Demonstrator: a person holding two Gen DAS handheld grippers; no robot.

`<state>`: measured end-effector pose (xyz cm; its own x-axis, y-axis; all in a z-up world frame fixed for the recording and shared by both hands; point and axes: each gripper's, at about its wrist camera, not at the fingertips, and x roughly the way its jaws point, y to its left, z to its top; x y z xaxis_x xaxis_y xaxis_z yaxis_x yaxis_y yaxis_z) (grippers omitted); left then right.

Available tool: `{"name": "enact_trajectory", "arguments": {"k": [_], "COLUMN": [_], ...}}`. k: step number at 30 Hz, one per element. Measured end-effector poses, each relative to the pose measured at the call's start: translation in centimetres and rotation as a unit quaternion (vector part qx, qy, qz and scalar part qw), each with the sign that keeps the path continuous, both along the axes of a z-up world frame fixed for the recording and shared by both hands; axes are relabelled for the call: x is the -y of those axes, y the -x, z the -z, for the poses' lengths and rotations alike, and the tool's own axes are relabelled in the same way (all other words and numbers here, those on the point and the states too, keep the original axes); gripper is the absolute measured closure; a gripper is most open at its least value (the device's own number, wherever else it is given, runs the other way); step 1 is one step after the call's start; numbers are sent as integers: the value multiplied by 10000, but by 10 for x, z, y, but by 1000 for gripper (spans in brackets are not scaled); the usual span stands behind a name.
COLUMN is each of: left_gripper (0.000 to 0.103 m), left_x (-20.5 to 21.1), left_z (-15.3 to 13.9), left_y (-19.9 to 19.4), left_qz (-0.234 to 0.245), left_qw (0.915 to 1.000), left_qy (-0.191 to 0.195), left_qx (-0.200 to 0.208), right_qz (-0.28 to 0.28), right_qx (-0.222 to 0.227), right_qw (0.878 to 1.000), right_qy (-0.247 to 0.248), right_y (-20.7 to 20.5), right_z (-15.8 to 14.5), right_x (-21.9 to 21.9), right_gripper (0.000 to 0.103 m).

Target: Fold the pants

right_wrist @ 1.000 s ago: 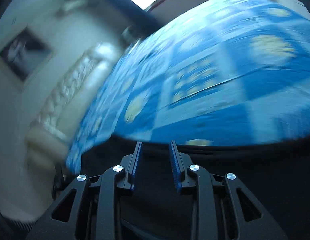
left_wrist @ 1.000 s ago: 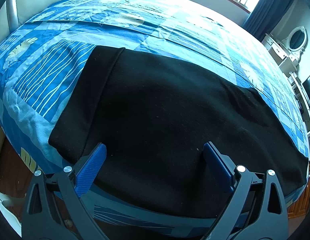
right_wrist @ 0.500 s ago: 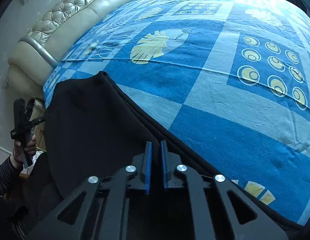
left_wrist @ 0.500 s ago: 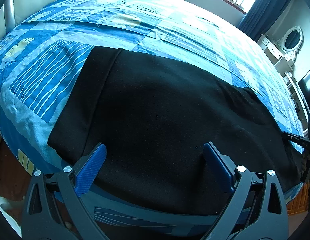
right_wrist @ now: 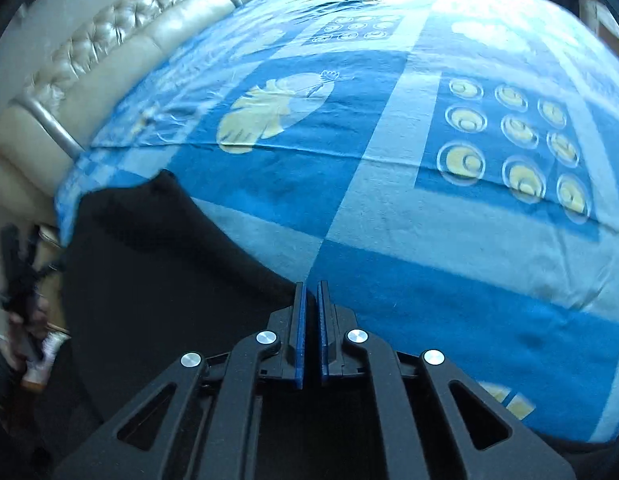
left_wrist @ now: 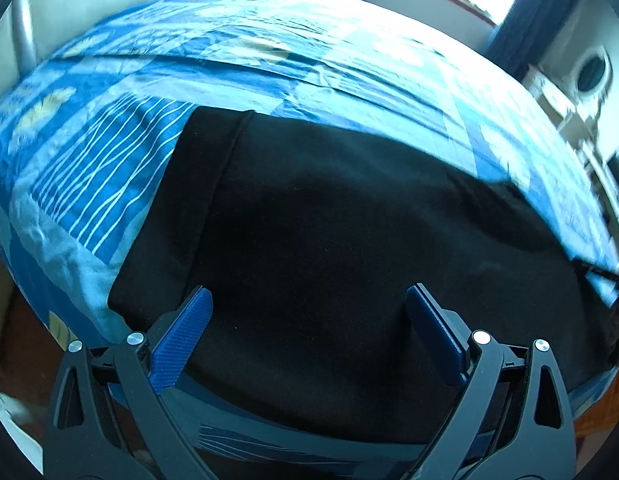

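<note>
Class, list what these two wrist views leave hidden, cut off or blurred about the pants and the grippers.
- Left wrist view: black pants, near edge hidden behind the left gripper.
- Right wrist view: right gripper, jaws opening; pad tips overlap the pants' edge, fabric between them unclear.
- Right wrist view: person's hand, blurred at the frame edge.

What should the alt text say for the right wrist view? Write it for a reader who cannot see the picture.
The right gripper hangs at the far edge of black pants spread on a blue patterned bedspread, its blue jaws nearly together and just opening, with only a narrow gap between them. A tufted beige headboard fills the upper left.
</note>
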<state>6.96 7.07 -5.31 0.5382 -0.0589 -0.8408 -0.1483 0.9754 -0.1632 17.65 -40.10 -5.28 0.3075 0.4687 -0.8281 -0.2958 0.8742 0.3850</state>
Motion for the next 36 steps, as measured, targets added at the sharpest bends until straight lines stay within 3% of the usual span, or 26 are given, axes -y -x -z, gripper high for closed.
{"name": "enact_trajectory", "arguments": {"k": [3, 4, 6, 8, 11, 13, 15, 17, 21, 25, 27, 29, 32, 33, 34, 36], "left_gripper": [6, 6, 6, 5, 5, 5, 4, 4, 4, 3, 3, 3, 3, 3, 3, 3], "left_x": [0, -1, -2, -2, -1, -1, 0, 0, 0, 0, 0, 0, 0, 0, 0, 0], "left_z": [1, 1, 1, 1, 1, 2, 2, 2, 2, 2, 2, 2, 2, 3, 3, 3], "left_y": [0, 0, 0, 0, 0, 0, 0, 0, -3, -5, -6, -6, -6, -6, -6, -6], "left_qz": [121, 126, 139, 140, 130, 106, 97, 91, 45, 4, -4, -5, -4, -12, -17, -20], "left_qw": [9999, 9999, 9999, 9999, 9999, 9999, 9999, 9999, 9999, 10000, 9999, 9999, 9999, 9999, 9999, 9999], "left_qy": [-85, -51, -47, -72, -86, -81, -92, -95, -95, -84, -77, -71, -89, -107, -113, -123], "left_qx": [41, 39, 39, 42, 55, 66, 81, 82, 32, -49, -80, -91, -80, -67, -60, -50], "right_qz": [599, 857, 1455, 2247, 3547, 4386, 4872, 5077, 5083, 4802, 4706, 4599, 4493, 4487, 4479, 4623], "right_qx": [147, 213, 302, 422, 564, 742, 578, 401, 182, 228, 186, 191, 98, 50, 33, 84], "right_qw": [9976, 9947, 9847, 9662, 9232, 8836, 8571, 8413, 8298, 8225, 8244, 8341, 8534, 8607, 8620, 8580], "right_qy": [-329, -529, -915, -1192, -1367, -1460, -1570, -1812, -2297, -3040, -3140, -3039, -2641, -2403, -2372, -2234], "right_y": [29, 40, 65, 100, 160, 204, 237, 256, 267, 262, 254, 246, 232, 227, 225, 224], "right_z": [-18, -23, -33, -42, -48, -43, -29, -12, 20, 40, 43, 40, 37, 35, 35, 31], "right_x": [44, 64, 112, 177, 275, 331, 370, 388, 393, 385, 378, 370, 357, 352, 349, 345], "right_gripper": [59, 54, 51, 51, 51, 51, 51, 51, 51, 43, 42, 42, 53, 69, 78, 80]}}
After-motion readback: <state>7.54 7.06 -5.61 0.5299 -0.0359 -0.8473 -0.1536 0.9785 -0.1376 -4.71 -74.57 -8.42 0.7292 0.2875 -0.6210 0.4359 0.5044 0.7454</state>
